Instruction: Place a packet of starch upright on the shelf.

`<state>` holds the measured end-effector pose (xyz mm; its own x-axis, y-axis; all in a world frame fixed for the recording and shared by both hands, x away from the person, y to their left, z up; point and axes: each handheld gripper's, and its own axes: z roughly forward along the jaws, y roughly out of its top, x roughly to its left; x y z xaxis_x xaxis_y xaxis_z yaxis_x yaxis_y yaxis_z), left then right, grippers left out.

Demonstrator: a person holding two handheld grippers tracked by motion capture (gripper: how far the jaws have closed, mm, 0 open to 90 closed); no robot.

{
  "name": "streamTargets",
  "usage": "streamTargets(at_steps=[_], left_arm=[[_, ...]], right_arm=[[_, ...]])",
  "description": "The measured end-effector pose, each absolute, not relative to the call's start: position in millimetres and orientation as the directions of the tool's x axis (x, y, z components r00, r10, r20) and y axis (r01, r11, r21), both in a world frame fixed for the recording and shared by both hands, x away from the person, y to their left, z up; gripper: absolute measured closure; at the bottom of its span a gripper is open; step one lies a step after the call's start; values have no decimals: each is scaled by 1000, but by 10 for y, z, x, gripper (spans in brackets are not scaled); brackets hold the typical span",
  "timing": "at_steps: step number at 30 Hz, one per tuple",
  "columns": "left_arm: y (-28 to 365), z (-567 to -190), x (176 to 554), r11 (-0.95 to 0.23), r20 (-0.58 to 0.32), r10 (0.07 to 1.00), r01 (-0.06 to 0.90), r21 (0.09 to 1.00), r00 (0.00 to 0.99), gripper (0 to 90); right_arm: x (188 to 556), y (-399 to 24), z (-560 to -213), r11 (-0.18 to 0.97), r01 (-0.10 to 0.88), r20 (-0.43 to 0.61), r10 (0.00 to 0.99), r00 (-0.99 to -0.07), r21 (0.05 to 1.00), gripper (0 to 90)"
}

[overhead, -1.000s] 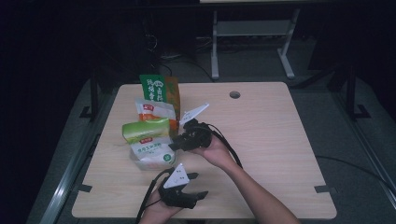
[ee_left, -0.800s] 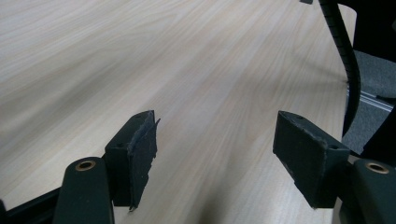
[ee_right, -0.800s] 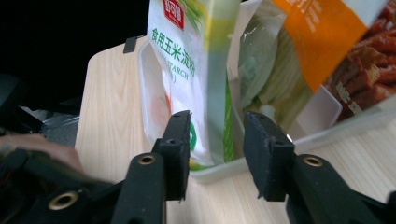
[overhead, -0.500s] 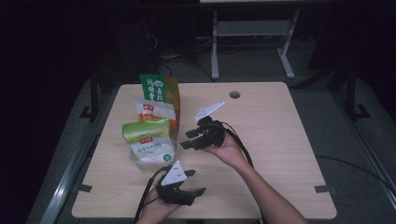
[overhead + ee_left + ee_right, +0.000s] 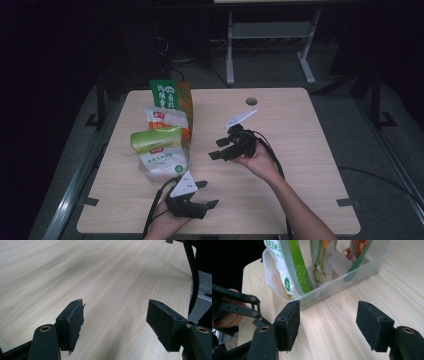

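Dark room around a light wood worktop (image 5: 300, 165); a metal frame stands on the floor behind it.

High view: clear plastic bin (image 5: 165, 172) sits on the worktop's left part, packed with upright food packets in a row: tall green-and-orange packet (image 5: 171, 97) at the far end, then a white-and-orange one (image 5: 164, 119), a light green one (image 5: 156, 140), and a white pouch (image 5: 161, 161) nearest the person. Right claw (image 5: 217, 149) held above mid-worktop, just right of the bin and apart from it, tips pointing left toward the packets. Jaws spread, nothing between them; they have just been opening. Left claw (image 5: 207, 195) sits low at the near edge, just below the bin's near end, tips pointing right, jaws spread and empty. Cables trail off both toward the person.

Left gripper view: left claw (image 5: 115, 325) wide apart over bare wood grain, nothing gripped. A black cable (image 5: 193, 277) runs along the right edge.

Right gripper view: right claw (image 5: 328, 322) spread, empty, aimed at the bin (image 5: 352, 277) close ahead; its clear wall is near the tips but not touching. Through the wall: the white pouch (image 5: 274, 255) with a green stripe, more packets behind it. The left claw's linkage and the hand holding it (image 5: 229, 315) show at the left edge.
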<state>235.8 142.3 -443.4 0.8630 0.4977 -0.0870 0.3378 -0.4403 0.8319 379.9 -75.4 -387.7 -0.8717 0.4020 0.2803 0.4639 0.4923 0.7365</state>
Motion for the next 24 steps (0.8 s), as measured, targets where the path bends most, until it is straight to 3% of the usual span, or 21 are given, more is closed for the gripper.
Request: streamTargets(at_steps=[24], left_arm=[[1476, -4408, 2406, -441, -90, 509, 349, 827, 856, 287]], right_arm=[[3775, -1233, -3889, 451, 531, 300, 487, -820, 717, 297]])
